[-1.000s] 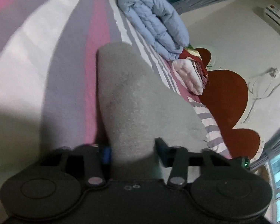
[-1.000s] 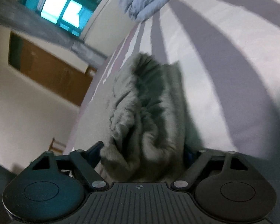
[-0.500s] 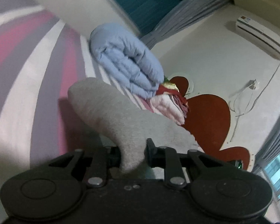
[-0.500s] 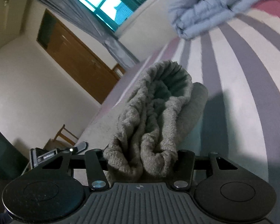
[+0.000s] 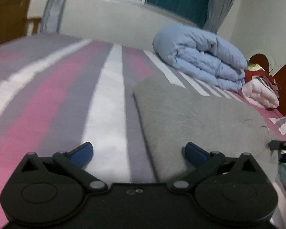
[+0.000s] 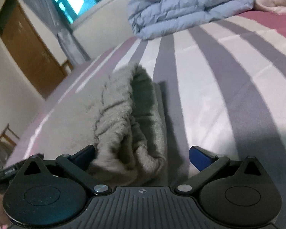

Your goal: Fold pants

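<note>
Both grippers, left [image 5: 138,150] and right [image 6: 142,153], gape over the pants [image 5: 200,118]; only the right view shows the bunched waistband [image 6: 124,114] near the duvet [image 6: 181,9].

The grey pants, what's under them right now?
The grey pants lie on the striped bedsheet; its stripes run out beside them. Whatever is beneath the fabric itself is covered.

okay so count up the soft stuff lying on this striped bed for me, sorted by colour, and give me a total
Grey: 1, the pants, lying between the open left gripper and open right gripper.
Light blue: 1, the folded duvet.
Pale pink: 1, the folded blanket.
Red: 1, a cloth, only partly visible.
Total: 4
</note>
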